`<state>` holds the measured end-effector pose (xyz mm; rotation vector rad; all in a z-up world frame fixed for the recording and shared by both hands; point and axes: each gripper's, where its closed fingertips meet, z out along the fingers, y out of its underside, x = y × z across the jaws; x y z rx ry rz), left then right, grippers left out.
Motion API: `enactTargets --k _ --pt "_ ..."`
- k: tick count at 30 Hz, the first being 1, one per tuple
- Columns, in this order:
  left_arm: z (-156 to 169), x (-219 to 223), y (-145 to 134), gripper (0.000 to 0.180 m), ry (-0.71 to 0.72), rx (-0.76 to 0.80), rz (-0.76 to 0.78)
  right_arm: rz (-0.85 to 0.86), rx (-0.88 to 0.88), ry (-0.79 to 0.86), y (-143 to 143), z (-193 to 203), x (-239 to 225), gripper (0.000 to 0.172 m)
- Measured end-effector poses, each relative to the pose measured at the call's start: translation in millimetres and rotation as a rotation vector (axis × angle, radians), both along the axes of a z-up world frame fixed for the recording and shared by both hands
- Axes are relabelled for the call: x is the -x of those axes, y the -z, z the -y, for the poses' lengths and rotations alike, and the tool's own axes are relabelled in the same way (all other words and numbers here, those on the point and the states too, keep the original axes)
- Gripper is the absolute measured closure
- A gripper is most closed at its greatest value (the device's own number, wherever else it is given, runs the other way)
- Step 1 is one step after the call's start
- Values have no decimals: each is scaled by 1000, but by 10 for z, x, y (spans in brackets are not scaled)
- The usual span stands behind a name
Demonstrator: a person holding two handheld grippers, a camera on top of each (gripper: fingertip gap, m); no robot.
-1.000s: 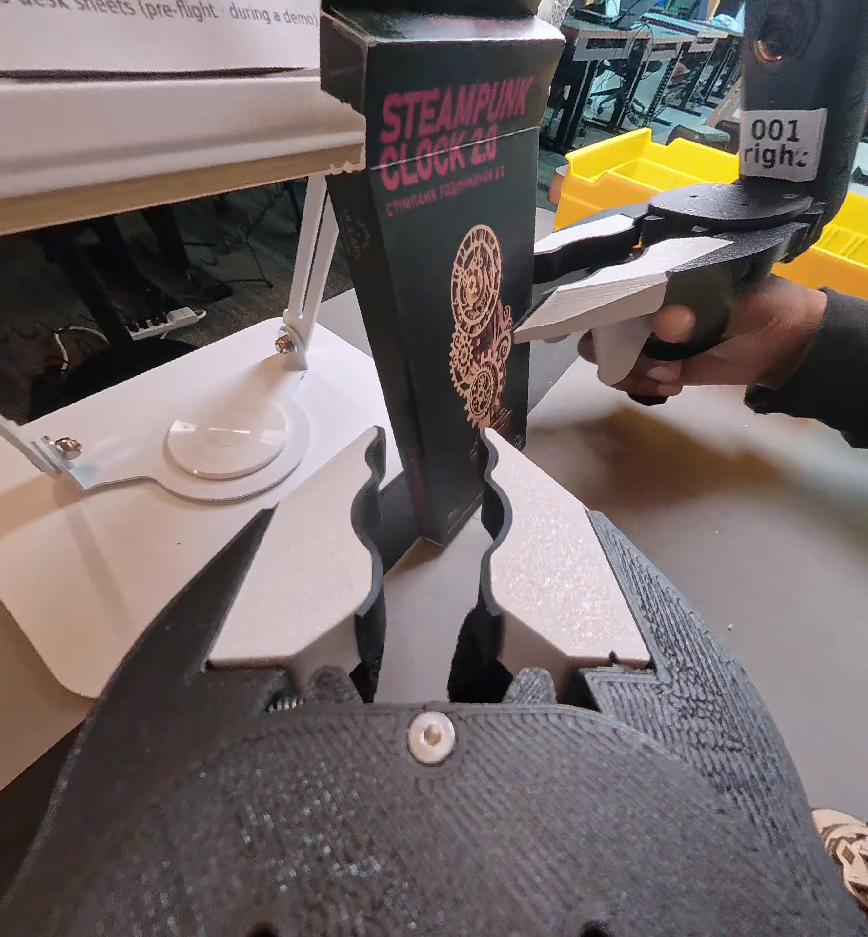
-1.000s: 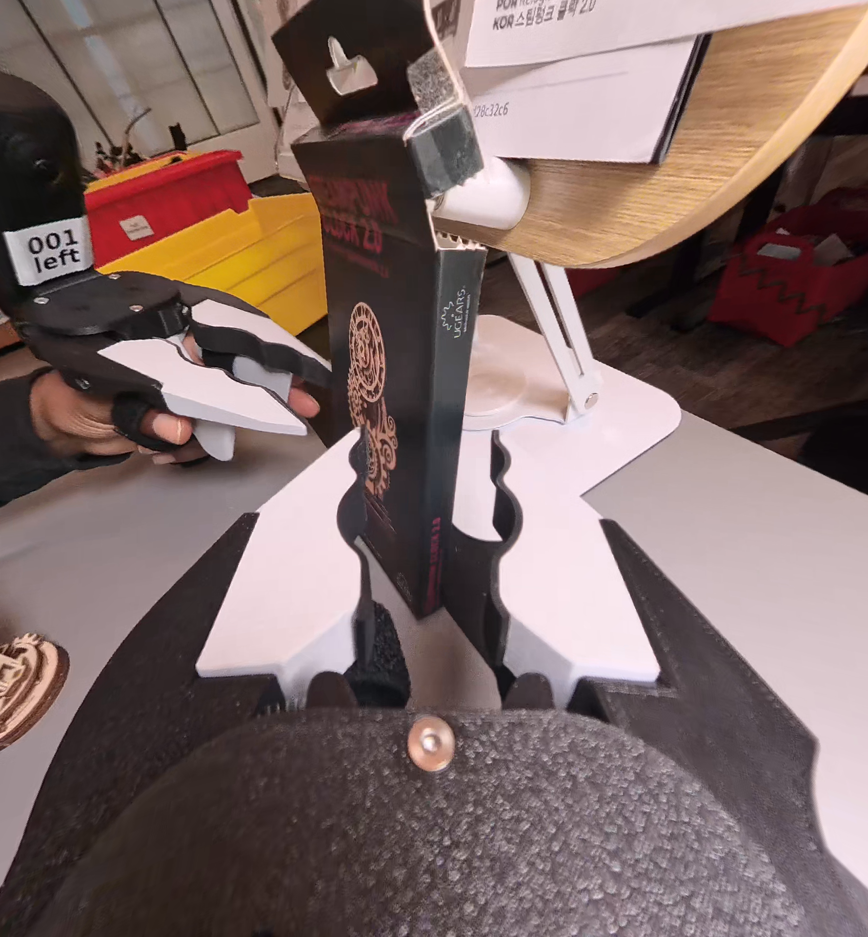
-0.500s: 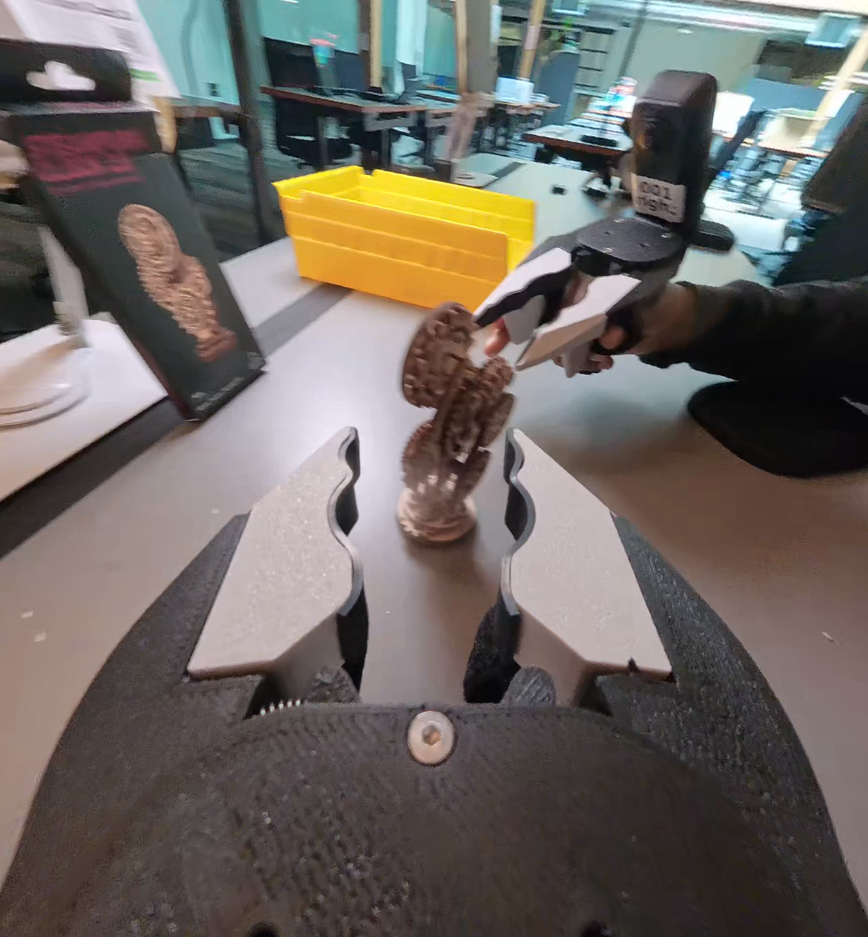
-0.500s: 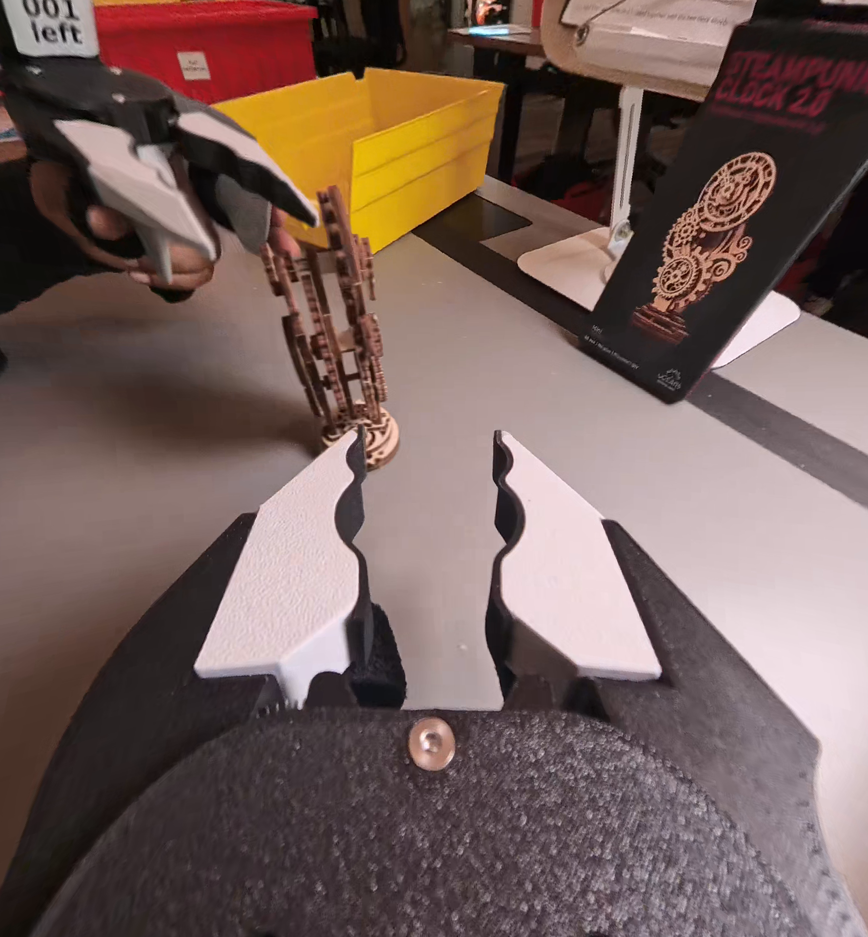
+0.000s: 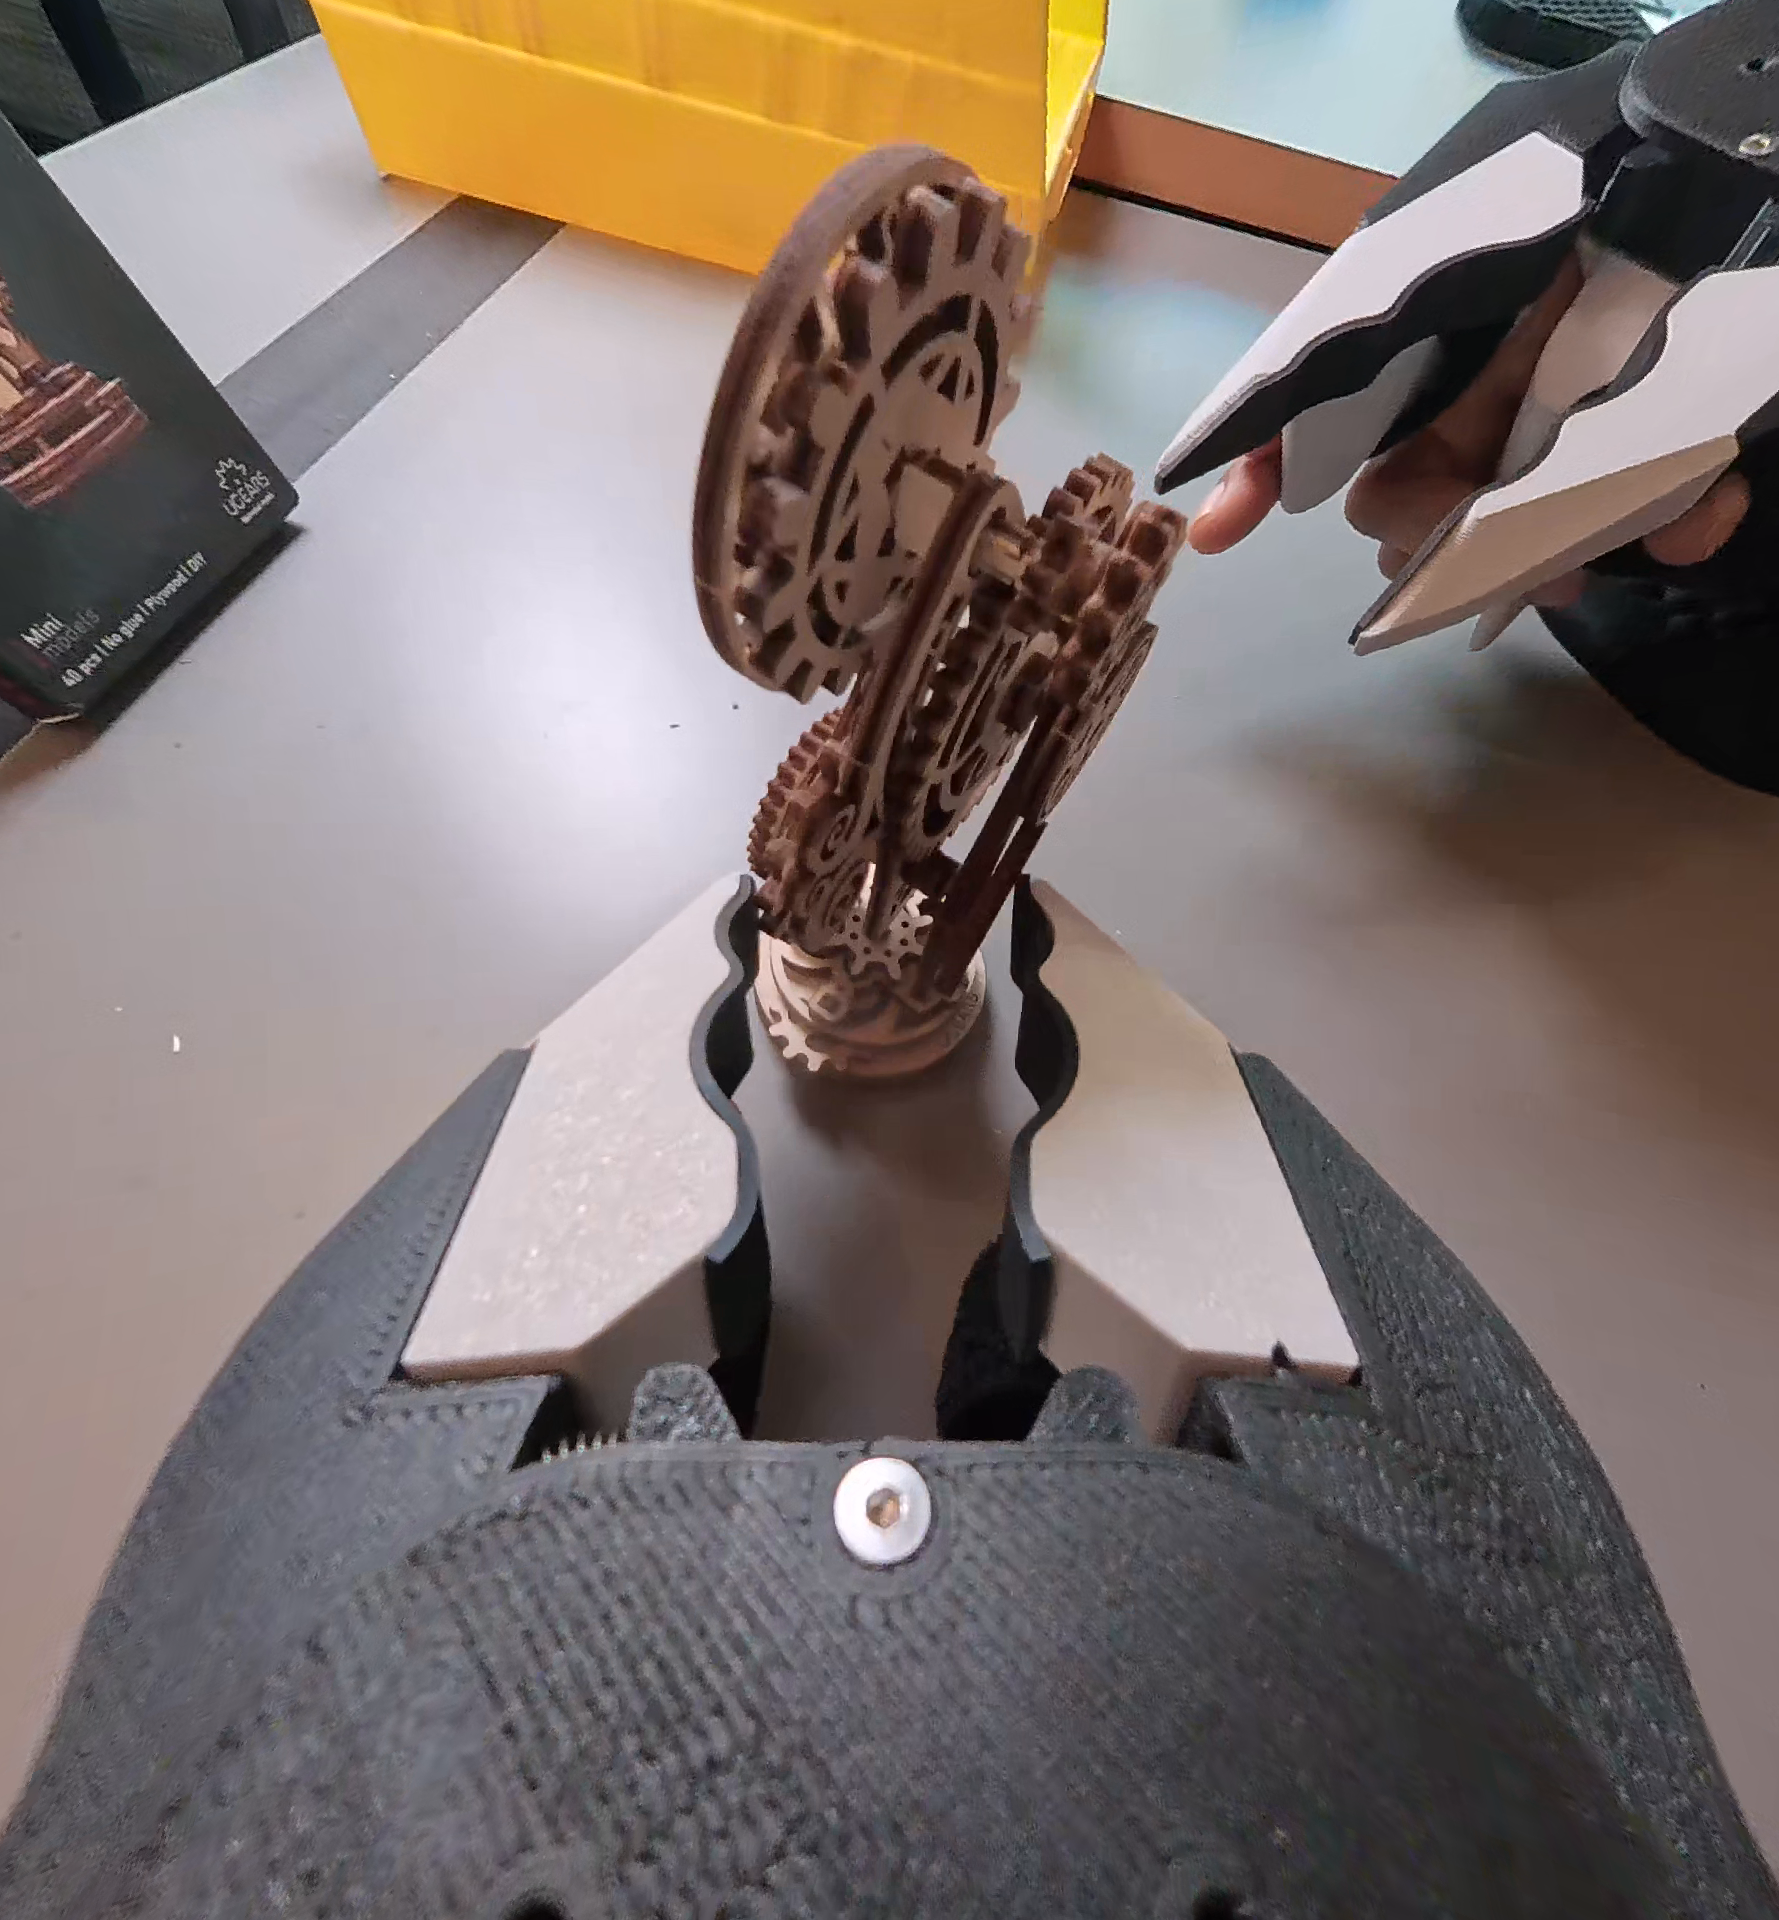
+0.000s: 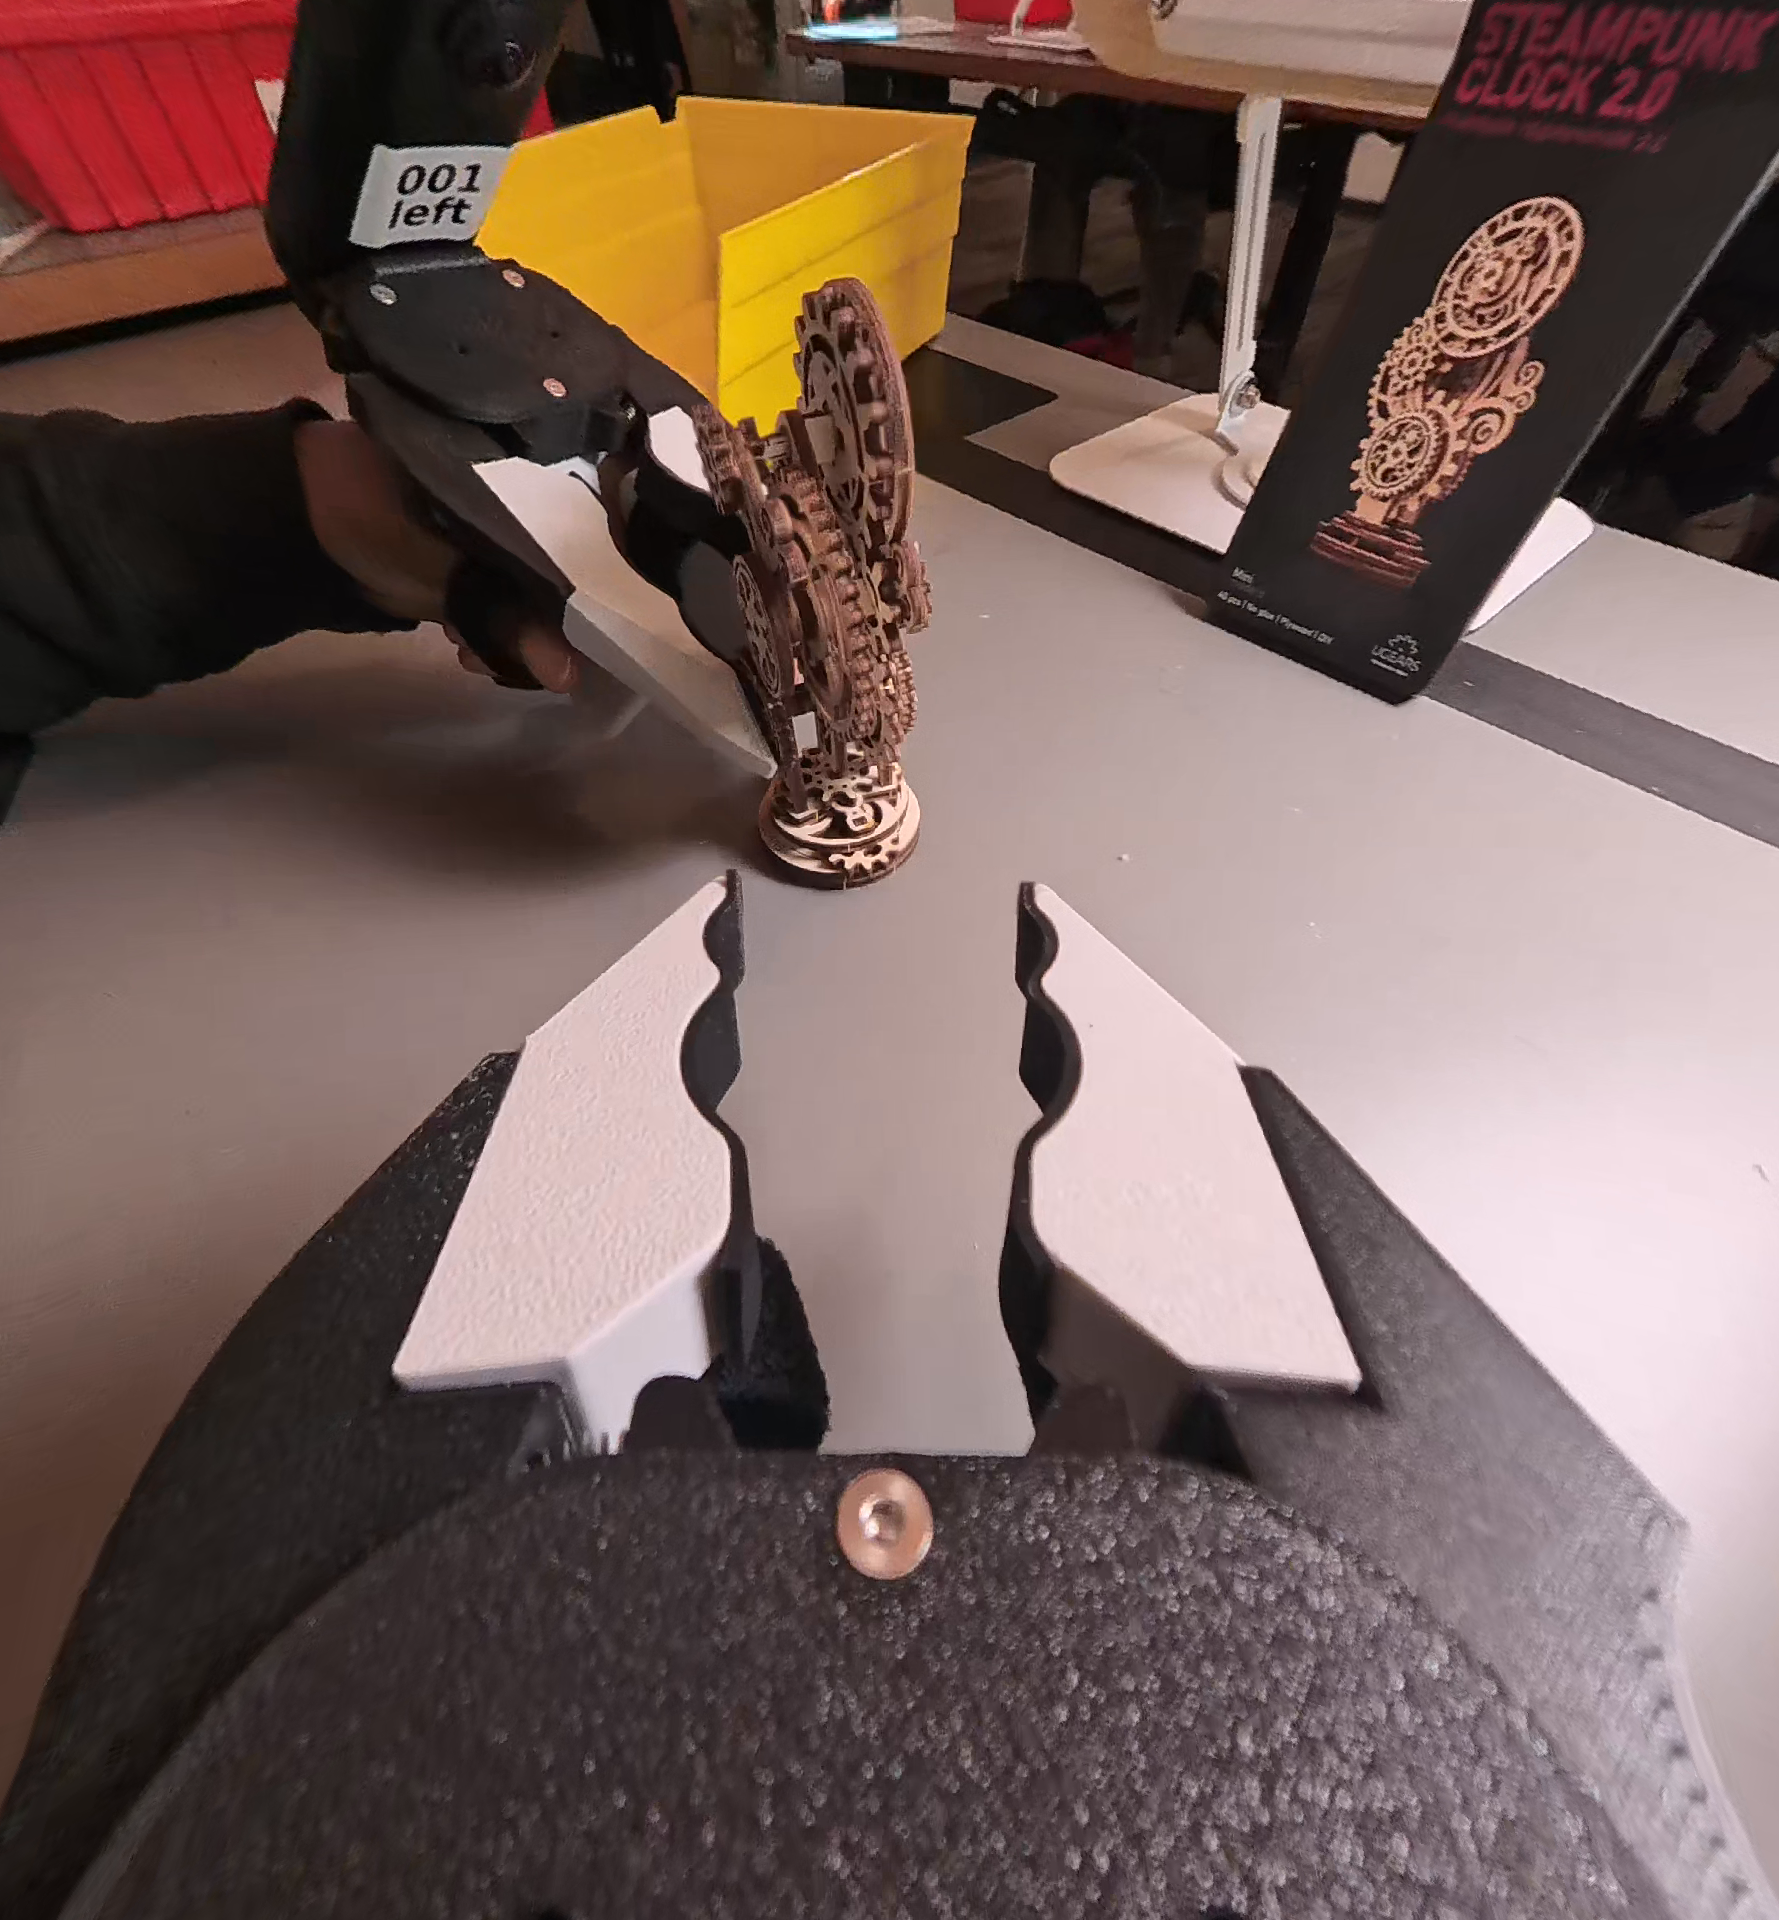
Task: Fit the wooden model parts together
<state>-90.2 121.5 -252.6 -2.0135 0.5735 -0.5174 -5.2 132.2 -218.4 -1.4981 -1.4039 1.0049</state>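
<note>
A wooden gear clock model [image 5: 895, 623] stands on its round base on the grey table [image 5: 345, 831]. My left gripper [image 5: 885, 914] has its two pads around the model's lower stem, just above the base, and both pads touch it. The right wrist view shows the model [image 6: 843, 582] with the left gripper's near finger [image 6: 636, 644] against its stem. My right gripper [image 6: 880, 904] is open and empty, a short way in front of the model's base. It also shows in the left wrist view [image 5: 1264, 561], open, close to the model's upper gears.
A black product box [image 6: 1487, 364] stands on the table; in the left wrist view it [image 5: 85, 436] is at the far left. A yellow bin [image 6: 812, 208] sits behind the model. A red bin [image 6: 106, 114] and a white lamp base [image 6: 1155, 478] lie farther back.
Both grippers left the black box and came to the wooden model. My left gripper moved in around the model's stem and its jaws narrowed onto it. My right gripper stayed open.
</note>
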Motion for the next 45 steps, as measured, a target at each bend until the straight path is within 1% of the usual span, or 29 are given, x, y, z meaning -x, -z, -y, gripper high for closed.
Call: enactTargets --k 4,8,12,16,18,21,30,34,38,39,40,42,44,45 --pt "-138 176 -8 134 -103 -36 -46 -13 29 24 18 -101 -16 121" --pt "-358 491 -8 134 -245 -46 -60 -4 20 63 79 -205 -2 121" --pt "-645 893 -10 133 -420 -25 -81 -3 4 117 112 -302 -43 120" --pt "-901 1226 1 133 -600 -14 -61 -6 -8 162 125 -398 -100 121" --pt "-1002 1316 3 134 -656 -20 -48 -7 -6 176 136 -432 -112 121" --pt "-1102 1372 5 133 -691 -20 -40 -3 -2 183 155 -451 -123 121" --pt "-1167 1402 9 134 -686 -23 -39 -2 1 179 163 -429 -135 121" --pt "-1159 1354 11 136 -549 -27 -49 -9 5 169 155 -415 -138 121" --pt "-1146 1333 68 139 -340 -29 -82 -15 -6 148 146 -408 -127 122" --pt "-1142 1322 92 138 -296 -13 -66 -17 -3 140 146 -400 -124 122" --pt "-1143 1330 119 132 -273 5 -52 -19 1 136 149 -398 -124 121" --pt "-1155 1413 139 121 -294 25 -38 -24 11 134 146 -402 -128 121" --pt "-1157 1508 93 121 -365 0 -23 -27 19 133 143 -405 -131 122" --pt "-1143 1553 74 125 -407 -13 -26 -27 22 130 144 -402 -130 122"
